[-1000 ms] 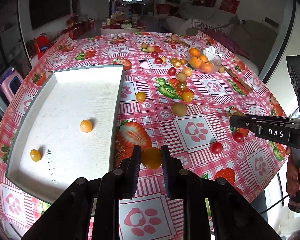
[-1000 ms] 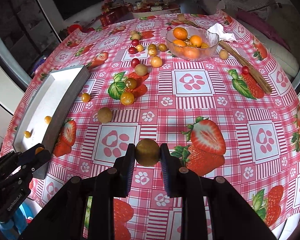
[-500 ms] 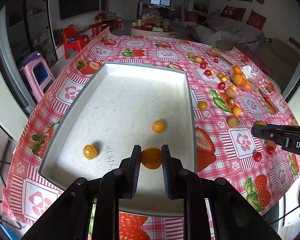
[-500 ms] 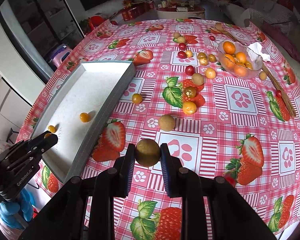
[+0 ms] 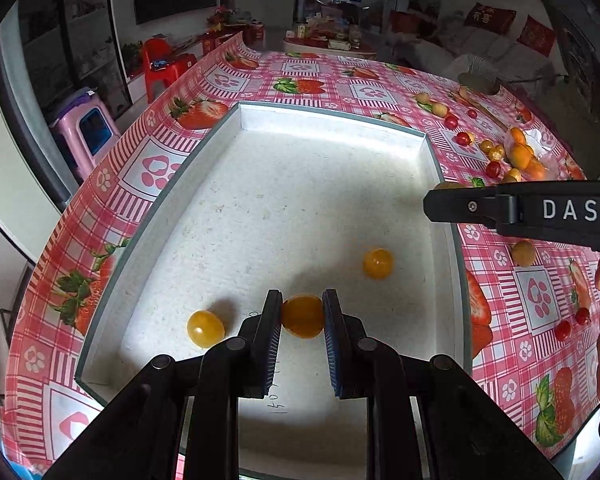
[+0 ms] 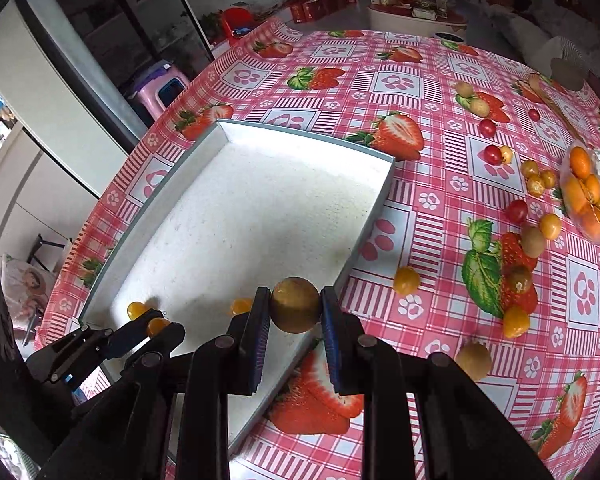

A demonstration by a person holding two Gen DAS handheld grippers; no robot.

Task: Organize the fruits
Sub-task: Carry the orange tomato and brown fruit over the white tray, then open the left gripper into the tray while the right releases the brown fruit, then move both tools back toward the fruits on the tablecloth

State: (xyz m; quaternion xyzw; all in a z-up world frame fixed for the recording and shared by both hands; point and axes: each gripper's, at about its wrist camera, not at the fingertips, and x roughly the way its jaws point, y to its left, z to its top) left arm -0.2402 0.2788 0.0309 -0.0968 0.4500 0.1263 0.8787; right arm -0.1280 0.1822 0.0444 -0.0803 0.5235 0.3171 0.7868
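My left gripper (image 5: 302, 316) is shut on an orange-yellow fruit (image 5: 302, 317) low over the near part of the white tray (image 5: 324, 118). Two more yellow fruits (image 5: 205, 328) (image 5: 378, 263) lie in the tray. My right gripper (image 6: 295, 305) is shut on a brown-green round fruit (image 6: 295, 305) above the tray's right wall (image 6: 370, 220). It reaches in from the right in the left wrist view (image 5: 432, 204). The left gripper shows at the lower left of the right wrist view (image 6: 156, 326).
Loose fruits lie on the strawberry tablecloth (image 6: 432, 200) right of the tray: red (image 6: 492, 154), yellow (image 6: 406, 280) and brown (image 6: 475, 359). A clear bowl of oranges (image 6: 588, 196) stands at the far right. A pink stool (image 5: 86, 130) stands off the table's left edge.
Both grippers moved left with their fruits. The left one went from the tablecloth to over the tray; the right one went from mid-table to the tray's right wall.
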